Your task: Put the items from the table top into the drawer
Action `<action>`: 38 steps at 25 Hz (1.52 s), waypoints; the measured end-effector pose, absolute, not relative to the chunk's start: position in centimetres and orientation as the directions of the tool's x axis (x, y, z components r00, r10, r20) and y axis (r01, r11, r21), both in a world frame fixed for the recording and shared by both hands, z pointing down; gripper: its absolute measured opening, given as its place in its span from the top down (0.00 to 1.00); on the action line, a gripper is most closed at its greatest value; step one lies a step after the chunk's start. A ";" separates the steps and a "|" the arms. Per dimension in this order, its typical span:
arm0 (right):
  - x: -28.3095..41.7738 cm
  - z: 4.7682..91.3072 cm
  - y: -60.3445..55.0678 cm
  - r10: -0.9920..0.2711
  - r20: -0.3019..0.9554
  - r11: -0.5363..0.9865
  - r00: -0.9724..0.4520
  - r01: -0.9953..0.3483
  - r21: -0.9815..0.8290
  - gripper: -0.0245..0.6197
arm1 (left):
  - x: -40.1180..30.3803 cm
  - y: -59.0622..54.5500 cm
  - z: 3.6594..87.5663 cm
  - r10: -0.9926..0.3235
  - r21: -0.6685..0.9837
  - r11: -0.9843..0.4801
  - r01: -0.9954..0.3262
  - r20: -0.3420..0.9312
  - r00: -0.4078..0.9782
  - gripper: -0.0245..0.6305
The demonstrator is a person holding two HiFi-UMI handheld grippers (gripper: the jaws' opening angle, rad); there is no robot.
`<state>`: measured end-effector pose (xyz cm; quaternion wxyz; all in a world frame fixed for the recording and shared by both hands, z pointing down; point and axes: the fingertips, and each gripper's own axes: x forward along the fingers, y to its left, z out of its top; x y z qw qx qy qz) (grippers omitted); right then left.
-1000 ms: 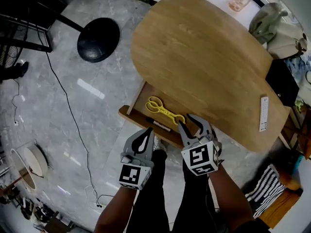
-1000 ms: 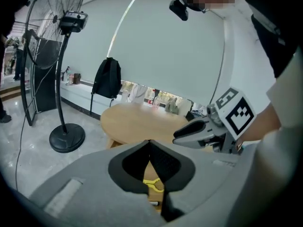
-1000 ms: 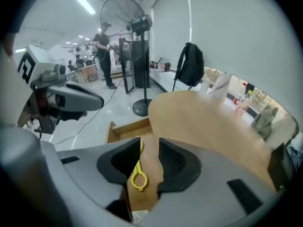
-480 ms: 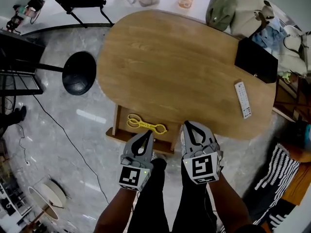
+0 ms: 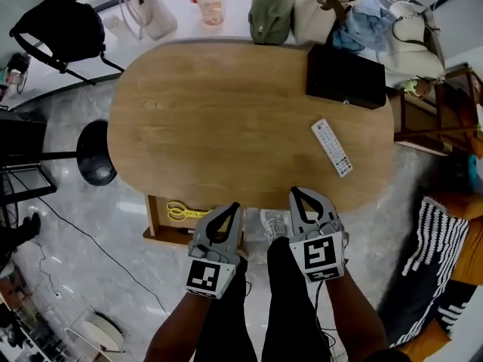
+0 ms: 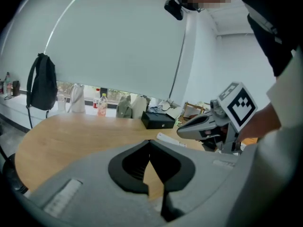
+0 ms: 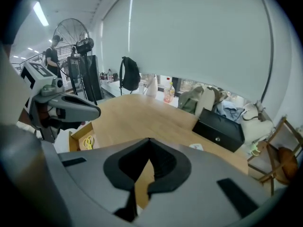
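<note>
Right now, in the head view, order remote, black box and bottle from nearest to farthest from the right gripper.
1. Remote, on the table, just ahead.
2. Black box, far right corner of the table.
3. Bottle, past the table's far edge, leftward.

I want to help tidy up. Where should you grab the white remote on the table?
Take the remote across its narrow sides, about midway along, coming down from above. It lies flat and slanted on the table, long and thin, so the jaws would probably need turning to cross its width. The right gripper is nearer.
</note>
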<state>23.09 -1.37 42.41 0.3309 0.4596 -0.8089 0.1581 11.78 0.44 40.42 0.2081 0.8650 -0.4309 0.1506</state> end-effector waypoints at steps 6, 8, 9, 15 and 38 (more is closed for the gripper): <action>29.9 44.0 -1.6 -0.617 0.723 0.499 -0.311 -0.865 0.055 0.96 | 18.3 0.0 41.0 -0.632 0.253 -0.590 -0.767 0.446 0.633 0.94; 31.8 44.7 -1.9 -0.613 0.727 0.497 -0.310 -0.866 0.049 0.87 | 19.8 -0.1 41.1 -0.624 0.262 -0.591 -0.763 0.450 0.639 0.94; 32.7 45.1 -2.2 -0.611 0.728 0.494 -0.310 -0.868 0.044 0.77 | 20.4 -0.2 41.2 -0.620 0.264 -0.593 -0.761 0.453 0.641 0.94; 37.3 49.1 -4.2 -0.557 0.775 0.482 -0.299 -0.876 0.009 0.63 | 21.6 0.0 42.8 -0.605 0.260 -0.585 -0.768 0.491 0.627 0.94; 38.8 58.9 -10.2 -0.296 0.903 0.595 -0.312 -0.799 -0.081 0.58 | 21.6 -3.0 45.9 -0.630 0.251 -0.525 -0.814 0.529 0.569 0.93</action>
